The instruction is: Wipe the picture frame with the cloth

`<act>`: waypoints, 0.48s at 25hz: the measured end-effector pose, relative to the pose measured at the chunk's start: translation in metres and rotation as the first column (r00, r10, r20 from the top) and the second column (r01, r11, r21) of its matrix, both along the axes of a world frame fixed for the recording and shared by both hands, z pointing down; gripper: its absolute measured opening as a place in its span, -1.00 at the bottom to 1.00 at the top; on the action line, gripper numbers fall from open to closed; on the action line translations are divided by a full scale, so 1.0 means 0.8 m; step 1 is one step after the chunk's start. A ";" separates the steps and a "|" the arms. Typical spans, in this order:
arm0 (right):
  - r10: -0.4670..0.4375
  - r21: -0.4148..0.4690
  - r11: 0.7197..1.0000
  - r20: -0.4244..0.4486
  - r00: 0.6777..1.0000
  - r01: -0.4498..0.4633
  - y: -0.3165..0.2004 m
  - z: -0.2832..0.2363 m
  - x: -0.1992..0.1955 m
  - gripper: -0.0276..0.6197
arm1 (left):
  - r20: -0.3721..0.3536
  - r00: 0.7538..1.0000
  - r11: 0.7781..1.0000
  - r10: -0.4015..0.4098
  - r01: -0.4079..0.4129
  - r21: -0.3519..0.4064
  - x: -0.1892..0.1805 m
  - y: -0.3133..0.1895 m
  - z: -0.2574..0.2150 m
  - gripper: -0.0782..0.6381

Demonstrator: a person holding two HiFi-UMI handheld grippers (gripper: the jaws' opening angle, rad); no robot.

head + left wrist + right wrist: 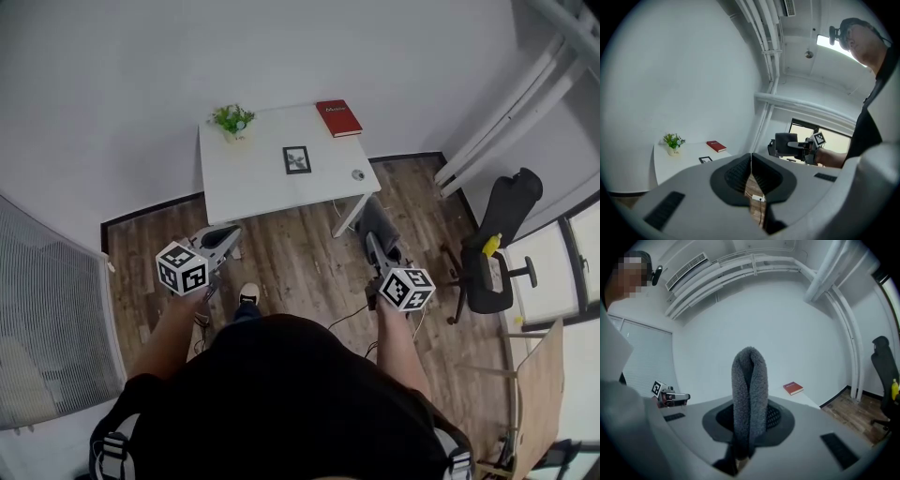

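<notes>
Head view: I record a white worktop [251, 183] at 12 o'clock from the operator, set against a plain white wall [141, 66] and well apart from both grippers. The picture frame [297, 160] lies flat near the middle of the worktop. A potted plant [232, 120] stands at 10 o'clock from the frame, by the far left corner. A red book [338, 118] lies at 1 o'clock from it, at the far right corner. A small round object [358, 174] sits at 4 o'clock, near the right edge; I cannot identify it.

The floor [291, 267] is dark wood plank with a black skirting along the wall. A black office chair [497, 258] stands at 3 o'clock, with white pipes [502, 117] rising beside it at 2 o'clock. A pale mesh panel [47, 309] occupies the 9 o'clock side.

The left hand-held gripper [223, 242] is held over the floor, short of the worktop. In the left gripper view its jaws are closed together along a thin seam with nothing between them.

The right hand-held gripper [376, 246] is likewise over the floor, near the worktop's right leg. In the right gripper view its jaws are clamped on the cloth [749, 394], a grey fleecy piece folded into an upright loop. The cloth is nowhere near the frame.
</notes>
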State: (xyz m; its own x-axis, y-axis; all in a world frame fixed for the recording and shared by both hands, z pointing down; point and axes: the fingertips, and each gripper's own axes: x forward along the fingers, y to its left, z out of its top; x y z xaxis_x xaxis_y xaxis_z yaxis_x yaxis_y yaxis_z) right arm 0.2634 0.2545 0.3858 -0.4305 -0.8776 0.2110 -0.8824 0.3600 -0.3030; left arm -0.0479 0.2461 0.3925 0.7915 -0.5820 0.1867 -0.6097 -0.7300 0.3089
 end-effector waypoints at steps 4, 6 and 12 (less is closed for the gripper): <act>0.012 -0.010 1.000 -0.008 1.000 -0.013 -0.020 0.001 -0.003 -0.78 | -0.006 1.000 1.000 0.021 -0.021 0.000 0.001 -0.025 0.002 -0.75; 0.015 -0.013 1.000 -0.013 1.000 -0.015 -0.031 0.002 -0.007 -0.78 | -0.006 1.000 1.000 0.029 -0.029 -0.006 -0.001 -0.037 0.006 -0.75; 0.022 -0.015 1.000 -0.018 1.000 -0.022 -0.075 0.002 -0.023 -0.78 | 0.001 0.999 0.999 0.047 -0.047 -0.014 -0.011 -0.084 0.013 -0.75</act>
